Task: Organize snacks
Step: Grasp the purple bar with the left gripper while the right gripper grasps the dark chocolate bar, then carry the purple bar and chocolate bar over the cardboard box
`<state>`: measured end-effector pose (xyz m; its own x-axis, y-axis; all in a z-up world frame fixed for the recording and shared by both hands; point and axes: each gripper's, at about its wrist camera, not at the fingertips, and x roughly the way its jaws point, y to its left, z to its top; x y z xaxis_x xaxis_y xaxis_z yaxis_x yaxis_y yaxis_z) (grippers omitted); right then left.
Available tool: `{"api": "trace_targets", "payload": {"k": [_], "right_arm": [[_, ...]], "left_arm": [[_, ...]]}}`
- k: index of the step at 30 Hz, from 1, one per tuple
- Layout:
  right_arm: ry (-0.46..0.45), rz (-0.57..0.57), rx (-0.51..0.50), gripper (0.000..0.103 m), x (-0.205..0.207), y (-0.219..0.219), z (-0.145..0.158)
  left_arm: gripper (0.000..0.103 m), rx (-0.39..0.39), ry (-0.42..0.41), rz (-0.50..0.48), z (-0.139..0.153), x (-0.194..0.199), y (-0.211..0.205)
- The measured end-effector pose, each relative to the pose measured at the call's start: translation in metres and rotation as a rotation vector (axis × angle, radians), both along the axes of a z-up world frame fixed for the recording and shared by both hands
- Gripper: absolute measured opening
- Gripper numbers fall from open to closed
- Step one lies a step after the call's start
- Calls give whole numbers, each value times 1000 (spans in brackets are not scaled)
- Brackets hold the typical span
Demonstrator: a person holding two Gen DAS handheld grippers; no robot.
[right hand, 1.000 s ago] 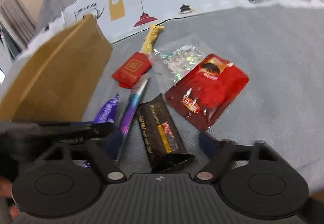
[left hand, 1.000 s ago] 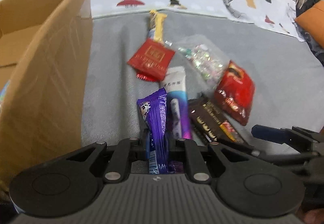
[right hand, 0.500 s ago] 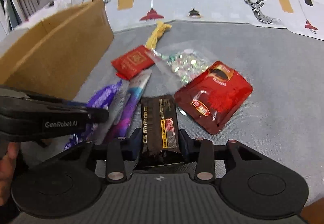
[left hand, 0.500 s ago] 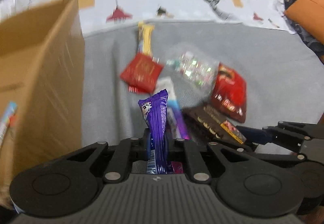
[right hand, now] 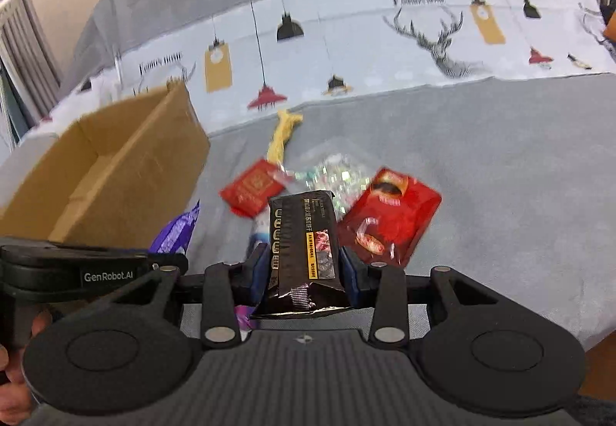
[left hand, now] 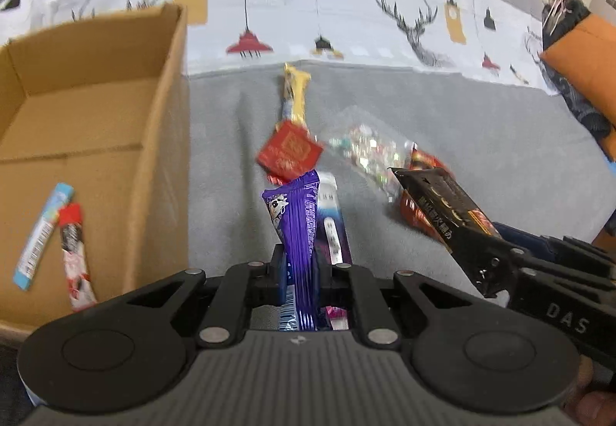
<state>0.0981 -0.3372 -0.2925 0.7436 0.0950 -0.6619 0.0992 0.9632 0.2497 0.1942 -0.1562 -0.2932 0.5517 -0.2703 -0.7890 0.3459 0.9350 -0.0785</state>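
Note:
My left gripper [left hand: 299,264] is shut on a purple snack bar [left hand: 298,225] and holds it upright above the grey bedspread. My right gripper [right hand: 304,264] is shut on a black snack packet [right hand: 304,241], lifted off the bed; the packet also shows in the left wrist view [left hand: 446,210]. The open cardboard box [left hand: 96,141] stands to the left, with two stick packets [left hand: 57,233] inside. A red square packet [left hand: 290,152], a yellow bar [left hand: 294,94], a clear candy bag [left hand: 365,152], a red pouch [right hand: 389,218] and a white-purple tube [left hand: 333,225] lie on the bed.
The left gripper's body [right hand: 92,272] sits low at the left of the right wrist view, beside the box wall [right hand: 127,175]. A patterned sheet [left hand: 346,2] runs along the back. An orange cushion [left hand: 585,56] lies at far right.
Both grippers have risen with their snacks: the purple bar and the black packet are lifted off the bed. The right gripper shut on the black packet. The box interior has come into view.

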Motion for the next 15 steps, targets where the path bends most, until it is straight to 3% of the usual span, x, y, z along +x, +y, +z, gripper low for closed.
{"api": "trace_targets", "payload": {"k": [11, 15], "right_arm": [[-181, 89, 28, 42, -5, 44, 89], [-238, 141, 18, 42, -3, 73, 117]], "left_arm": [[13, -35, -177, 23, 96, -24, 32], [13, 82, -300, 69, 121, -37, 47]]}}
